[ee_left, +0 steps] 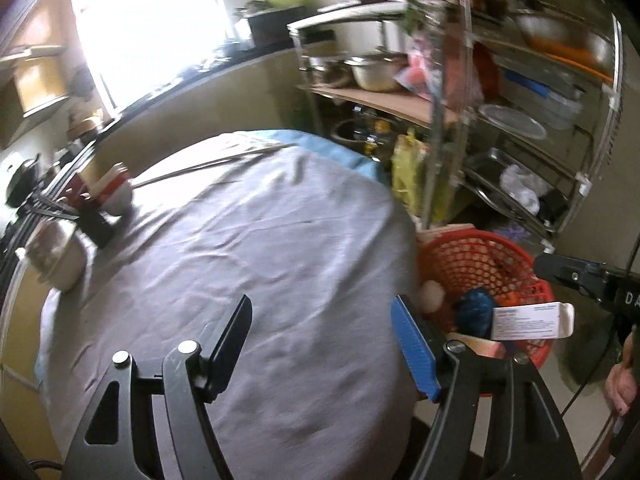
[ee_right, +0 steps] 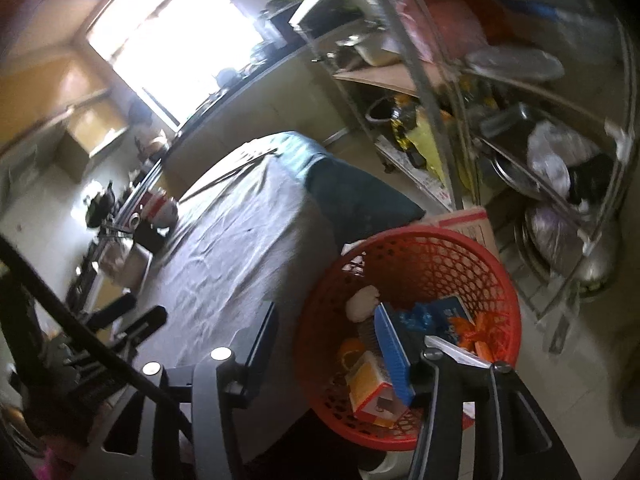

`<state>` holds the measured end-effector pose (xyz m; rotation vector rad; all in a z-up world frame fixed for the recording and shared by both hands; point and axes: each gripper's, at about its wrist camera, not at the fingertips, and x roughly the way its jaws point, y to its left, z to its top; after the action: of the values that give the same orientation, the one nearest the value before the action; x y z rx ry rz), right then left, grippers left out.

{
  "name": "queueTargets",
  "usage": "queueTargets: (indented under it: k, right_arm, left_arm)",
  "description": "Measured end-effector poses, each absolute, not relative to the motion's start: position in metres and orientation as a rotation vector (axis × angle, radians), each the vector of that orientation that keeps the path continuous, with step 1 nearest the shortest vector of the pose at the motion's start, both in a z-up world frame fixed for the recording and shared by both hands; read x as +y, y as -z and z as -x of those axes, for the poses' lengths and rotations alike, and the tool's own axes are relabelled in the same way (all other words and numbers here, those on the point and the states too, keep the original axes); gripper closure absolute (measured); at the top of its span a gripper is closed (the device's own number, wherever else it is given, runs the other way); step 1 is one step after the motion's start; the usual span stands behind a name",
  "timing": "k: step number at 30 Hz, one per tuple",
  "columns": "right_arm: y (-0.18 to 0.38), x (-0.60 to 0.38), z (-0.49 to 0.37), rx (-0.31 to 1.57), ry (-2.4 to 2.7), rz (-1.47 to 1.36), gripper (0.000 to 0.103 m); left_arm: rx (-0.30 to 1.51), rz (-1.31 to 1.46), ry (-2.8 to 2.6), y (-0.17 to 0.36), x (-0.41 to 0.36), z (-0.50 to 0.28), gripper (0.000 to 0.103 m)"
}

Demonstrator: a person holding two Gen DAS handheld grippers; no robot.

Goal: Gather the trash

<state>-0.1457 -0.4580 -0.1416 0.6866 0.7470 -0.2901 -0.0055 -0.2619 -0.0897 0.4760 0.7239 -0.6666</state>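
Observation:
My left gripper (ee_left: 324, 340) hangs open over the grey cloth on the table (ee_left: 256, 248), with nothing between its fingers. A red mesh basket (ee_left: 516, 258) stands on the floor by the table's right edge. It holds a white ball (ee_left: 432, 296), a blue crumpled wrapper (ee_left: 476, 312) and a white carton (ee_left: 528, 322) lying on top. My right gripper (ee_right: 326, 348) is open above the basket's near rim (ee_right: 420, 236), holding nothing. Below it lie an orange carton (ee_right: 372, 388), a blue box (ee_right: 452, 312) and an orange wrapper (ee_right: 476, 330). In the left wrist view the right gripper's black body (ee_left: 580, 280) sits beyond the basket.
A metal rack (ee_left: 440, 120) with pots, plates and bags stands behind the basket, and a cardboard box (ee_right: 472, 220) leans against it. Bowls and containers (ee_left: 112, 196) crowd the table's left edge. Thin sticks (ee_left: 224, 162) lie at its far end. A hand (ee_left: 624, 384) shows at the right.

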Motion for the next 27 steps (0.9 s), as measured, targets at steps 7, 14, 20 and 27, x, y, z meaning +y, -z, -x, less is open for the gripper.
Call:
queueTargets:
  k: [7,14,20,27]
  right_arm:
    - [0.115,-0.402,0.114,0.741,0.216,-0.519,0.046]
    - [0.098,-0.358,0.094,0.685,0.186,-0.454,0.039]
    - [0.095,-0.331,0.085,0.698,0.168,-0.412,0.038]
    - [0.090,-0.307,0.075,0.717,0.088,-0.420,0.038]
  left_arm:
    - [0.700,-0.393,0.539,0.069,-0.200,-0.007,0.027]
    - [0.692,-0.329,0.427,0.061,-0.151,-0.018,0.022]
    - [0.715,-0.280,0.365,0.062,-0.126,-0.027,0.021]
    - [0.719,-0.245,0.312,0.062,-0.107,-0.029,0.021]
